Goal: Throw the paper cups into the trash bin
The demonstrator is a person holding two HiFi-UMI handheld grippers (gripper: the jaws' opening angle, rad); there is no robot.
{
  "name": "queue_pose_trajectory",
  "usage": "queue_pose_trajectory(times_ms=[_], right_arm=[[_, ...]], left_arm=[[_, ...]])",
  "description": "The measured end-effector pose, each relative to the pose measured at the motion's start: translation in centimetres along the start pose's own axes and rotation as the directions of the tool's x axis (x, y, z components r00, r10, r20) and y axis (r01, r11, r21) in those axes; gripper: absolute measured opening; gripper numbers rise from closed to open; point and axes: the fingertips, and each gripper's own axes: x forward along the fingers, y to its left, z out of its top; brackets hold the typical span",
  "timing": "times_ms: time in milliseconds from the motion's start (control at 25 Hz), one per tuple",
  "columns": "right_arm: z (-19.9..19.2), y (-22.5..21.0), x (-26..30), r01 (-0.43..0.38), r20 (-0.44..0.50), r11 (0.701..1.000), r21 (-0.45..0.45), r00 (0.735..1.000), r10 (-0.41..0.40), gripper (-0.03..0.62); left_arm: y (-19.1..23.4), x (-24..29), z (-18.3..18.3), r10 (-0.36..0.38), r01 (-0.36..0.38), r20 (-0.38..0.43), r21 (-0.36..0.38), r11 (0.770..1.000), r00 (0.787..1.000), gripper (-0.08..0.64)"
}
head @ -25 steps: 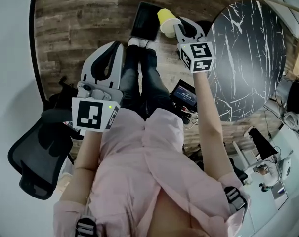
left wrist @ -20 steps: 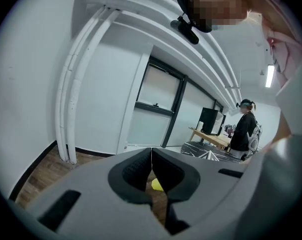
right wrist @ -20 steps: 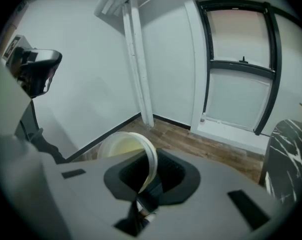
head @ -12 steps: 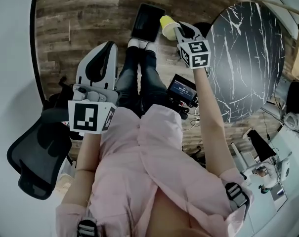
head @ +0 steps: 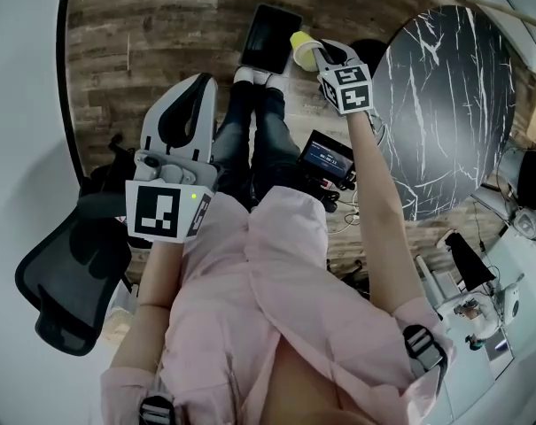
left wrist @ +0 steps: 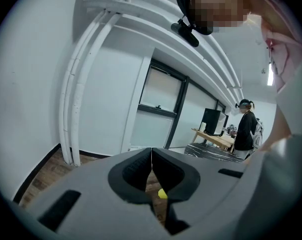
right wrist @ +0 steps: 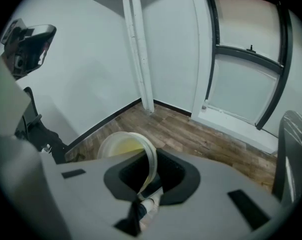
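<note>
In the head view my right gripper (head: 314,57) is held out low in front of me, shut on the rim of a yellow paper cup (head: 302,49). The cup hangs just right of a dark rectangular bin (head: 269,38) on the wooden floor. The right gripper view shows the cup's (right wrist: 122,146) pale rim pinched between the jaws of that gripper (right wrist: 151,171), its yellow inside facing the camera. My left gripper (head: 199,81) hangs at my left side with its jaws together and nothing in them. In its own view the left gripper (left wrist: 151,153) is shut, and a speck of the yellow cup (left wrist: 162,194) shows below.
A round black marble table (head: 445,104) stands at the right and a black office chair (head: 64,273) at my left. A small screen device (head: 328,158) hangs at my waist. My legs and shoes (head: 250,78) reach up to the bin. Another person (left wrist: 245,129) stands by a distant desk.
My right arm has stretched farther out and down with the cup, staying beside the bin. The left gripper has hardly moved.
</note>
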Motion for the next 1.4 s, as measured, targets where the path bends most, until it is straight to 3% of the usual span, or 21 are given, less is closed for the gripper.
queue_pose_trajectory(times_ms=[320,680,960,1240,1400], right_arm=[[0.9,-0.1,-0.3,-0.090,0.074,0.994,0.059,0.994,0.086,0.048],[2.2,0.2,2.0,-0.067,0.079,0.994,0.088,0.995,0.061,0.048],[1.4,0.6,1.9,-0.036,0.030,0.994,0.105,0.999,0.033,0.048],[-0.7,1.8,2.0,0.013,0.001,0.994,0.108,1.000,-0.014,0.048],[-2.5,3.0,2.9,0.002,-0.014,0.993,0.114,1.000,0.000,0.048]], left_arm=[[1.8,-1.4,0.3,0.040,-0.040,0.001,0.010,0.999,0.999,0.017],[2.4,-0.8,0.3,0.052,-0.052,0.003,0.000,0.999,0.999,0.017],[1.4,0.4,-0.5,0.034,-0.034,-0.006,-0.037,0.999,0.999,0.017],[0.9,0.9,-2.8,0.040,-0.043,-0.037,-0.081,0.996,0.999,0.017],[1.9,2.0,-4.0,0.063,-0.066,-0.039,-0.078,0.995,0.997,0.017]])
